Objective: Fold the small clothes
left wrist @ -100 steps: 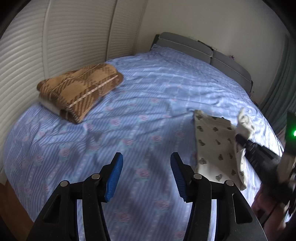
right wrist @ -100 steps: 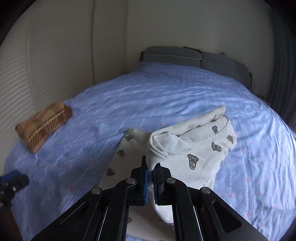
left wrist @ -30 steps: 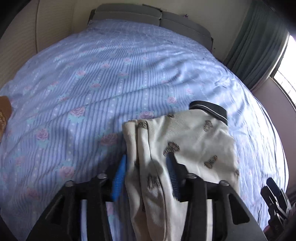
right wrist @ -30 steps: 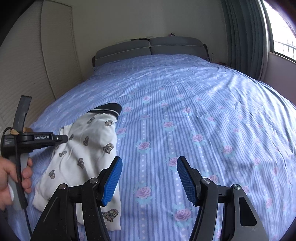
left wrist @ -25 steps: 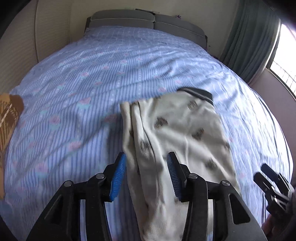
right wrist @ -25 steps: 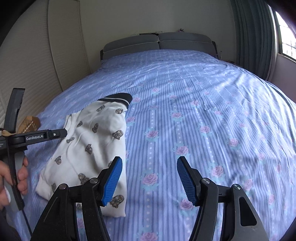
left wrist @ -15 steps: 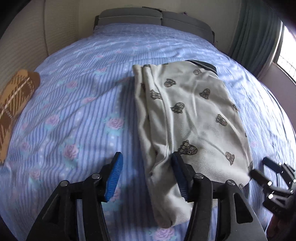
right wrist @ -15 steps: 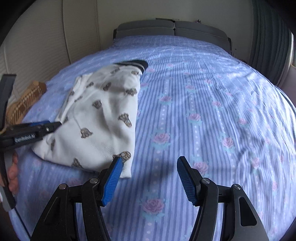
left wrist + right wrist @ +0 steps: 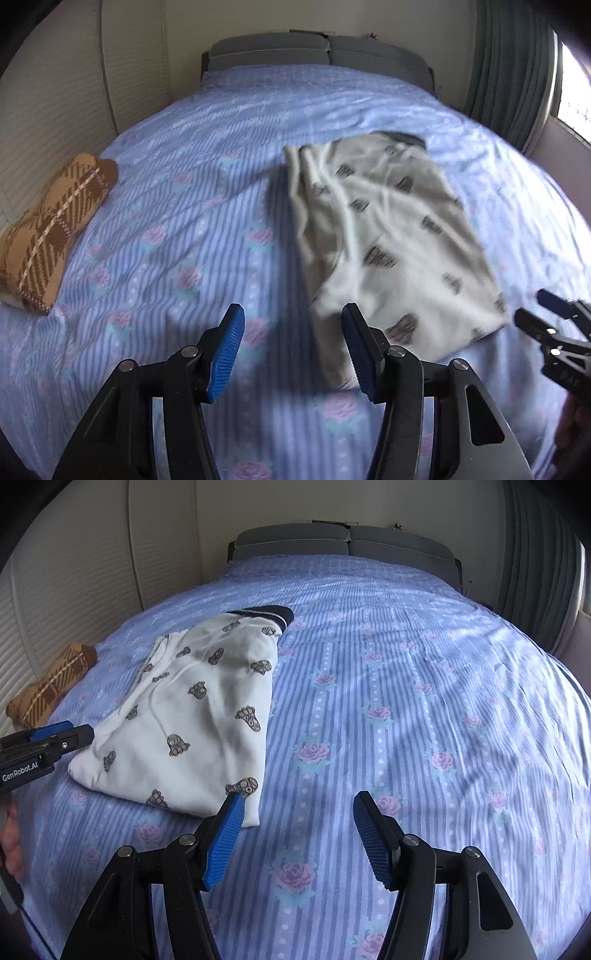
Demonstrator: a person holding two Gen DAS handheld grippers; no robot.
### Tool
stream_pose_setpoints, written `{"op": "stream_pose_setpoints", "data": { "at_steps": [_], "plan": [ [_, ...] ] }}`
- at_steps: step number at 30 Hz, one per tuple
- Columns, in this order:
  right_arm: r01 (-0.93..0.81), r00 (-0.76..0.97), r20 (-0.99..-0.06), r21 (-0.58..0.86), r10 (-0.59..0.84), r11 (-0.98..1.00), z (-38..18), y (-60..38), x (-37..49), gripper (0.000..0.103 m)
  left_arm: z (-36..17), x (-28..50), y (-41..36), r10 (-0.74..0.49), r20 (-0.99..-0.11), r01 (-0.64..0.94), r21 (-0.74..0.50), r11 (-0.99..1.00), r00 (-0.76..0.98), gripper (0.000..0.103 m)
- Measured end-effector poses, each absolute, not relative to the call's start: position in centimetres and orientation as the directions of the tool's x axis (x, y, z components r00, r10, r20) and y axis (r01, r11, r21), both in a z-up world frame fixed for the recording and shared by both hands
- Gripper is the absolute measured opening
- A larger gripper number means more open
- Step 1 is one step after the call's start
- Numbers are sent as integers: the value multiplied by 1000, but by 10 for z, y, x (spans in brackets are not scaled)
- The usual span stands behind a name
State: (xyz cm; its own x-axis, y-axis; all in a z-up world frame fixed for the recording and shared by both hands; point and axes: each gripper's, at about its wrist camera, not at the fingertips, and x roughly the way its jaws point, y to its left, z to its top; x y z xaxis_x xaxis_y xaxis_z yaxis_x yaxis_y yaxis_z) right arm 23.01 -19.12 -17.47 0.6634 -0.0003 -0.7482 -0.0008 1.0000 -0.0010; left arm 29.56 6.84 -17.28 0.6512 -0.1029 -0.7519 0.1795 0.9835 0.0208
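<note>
A small white garment with a dark collar and small printed figures lies folded lengthwise on the blue flowered bedsheet; it also shows in the right wrist view. My left gripper is open and empty, just before the garment's near left corner. My right gripper is open and empty, just right of the garment's near right corner. The right gripper also shows at the right edge of the left wrist view, and the left gripper at the left edge of the right wrist view.
A folded brown plaid cloth lies at the bed's left edge, by the slatted wardrobe doors. A grey headboard stands at the far end. Green curtains hang at the right. Bare bedsheet stretches right of the garment.
Both grippers have drawn back from the garment, which now lies farther ahead. Earlier the right gripper let go of the garment and the left jaws straddled its edge; both now stand open and empty.
</note>
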Motion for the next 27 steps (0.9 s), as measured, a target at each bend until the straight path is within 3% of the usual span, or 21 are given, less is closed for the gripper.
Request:
{"op": "stream_pose_setpoints", "data": {
  "at_steps": [3, 8, 22, 27],
  "plan": [
    [6, 619, -785, -41, -36, 999, -185, -193, 225, 62, -182, 293, 78, -98, -764, 149, -3, 989, 638, 55],
    [6, 657, -754, -2, -5, 1000, -173, -202, 205, 62, -171, 269, 83, -132, -744, 120, -71, 990, 655, 54],
    [18, 718, -696, 55, 25, 998, -142, -223, 184, 62, -199, 249, 82, -237, -712, -140, -426, 894, 661, 53],
    [40, 714, -700, 87, 33, 995, -146, -230, 186, 62, -200, 261, 76, -271, -704, -157, -479, 864, 656, 53]
  ]
}}
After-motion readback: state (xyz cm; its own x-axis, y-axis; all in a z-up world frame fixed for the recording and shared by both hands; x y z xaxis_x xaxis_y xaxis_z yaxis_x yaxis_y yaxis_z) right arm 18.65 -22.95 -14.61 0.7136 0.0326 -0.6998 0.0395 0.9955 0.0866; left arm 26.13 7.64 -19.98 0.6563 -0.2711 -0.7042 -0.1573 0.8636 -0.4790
